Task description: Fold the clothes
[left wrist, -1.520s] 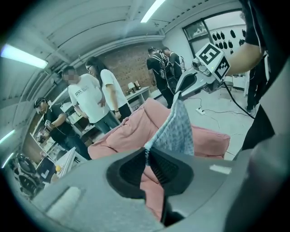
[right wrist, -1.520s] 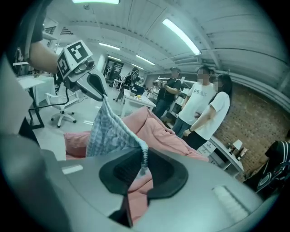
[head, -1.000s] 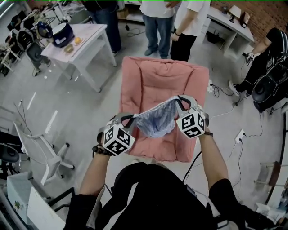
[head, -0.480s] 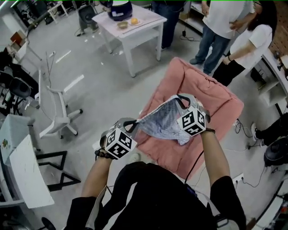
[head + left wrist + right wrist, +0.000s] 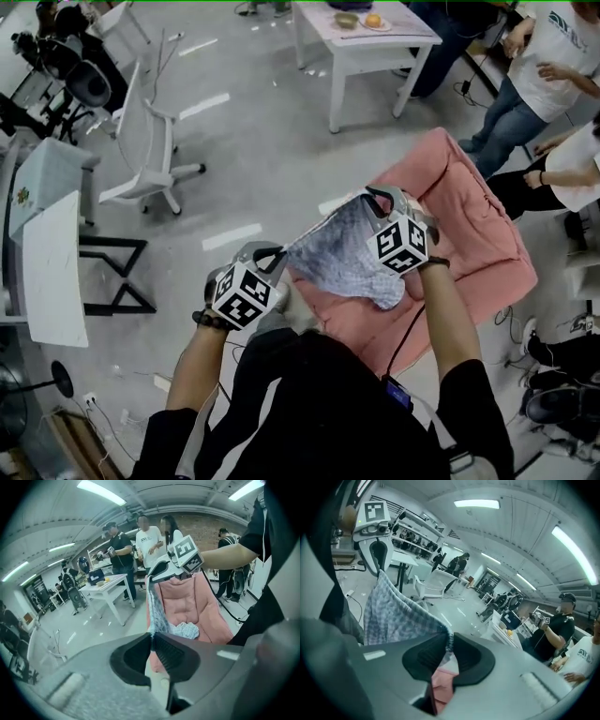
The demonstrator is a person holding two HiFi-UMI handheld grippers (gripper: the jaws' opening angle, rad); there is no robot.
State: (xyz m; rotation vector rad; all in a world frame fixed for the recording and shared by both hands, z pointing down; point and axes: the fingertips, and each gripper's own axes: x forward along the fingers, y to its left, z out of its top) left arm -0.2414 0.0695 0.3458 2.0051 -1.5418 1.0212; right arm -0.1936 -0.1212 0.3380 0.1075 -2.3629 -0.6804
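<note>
In the head view, a thin blue-and-white patterned garment (image 5: 339, 255) is held stretched in the air between the left gripper (image 5: 278, 253) at 7 o'clock of it and the right gripper (image 5: 374, 198) at 1 o'clock, its loose lower part sagging over the near edge of a pink quilted floor cushion (image 5: 483, 234) that fills the 3 o'clock side. Only narrow bits of hem are pinched, so a corner could be pulled free if the hands are drawn further apart, and the sagging part could be dragged onto the grey floor if the cloth is lowered short of the cushion. The only container seen is a small bowl (image 5: 346, 19) on the white table (image 5: 361, 45) at 12 o'clock; its contents cannot be told, and an orange round thing (image 5: 373, 20) is seen just beside it. In the left gripper view, the left gripper (image 5: 151, 637) is seen pressed together on the very edge of the garment (image 5: 154, 611), which runs up toward 12 o'clock, so little fabric is left to spare there. In the right gripper view, the right gripper (image 5: 449, 642) is likewise clamped on a bunched bit of hem, the garment (image 5: 393, 616) spreading toward 9 o'clock and the cushion (image 5: 440, 686) showing below at 6 o'clock; a slip here would let that whole side drop.
</note>
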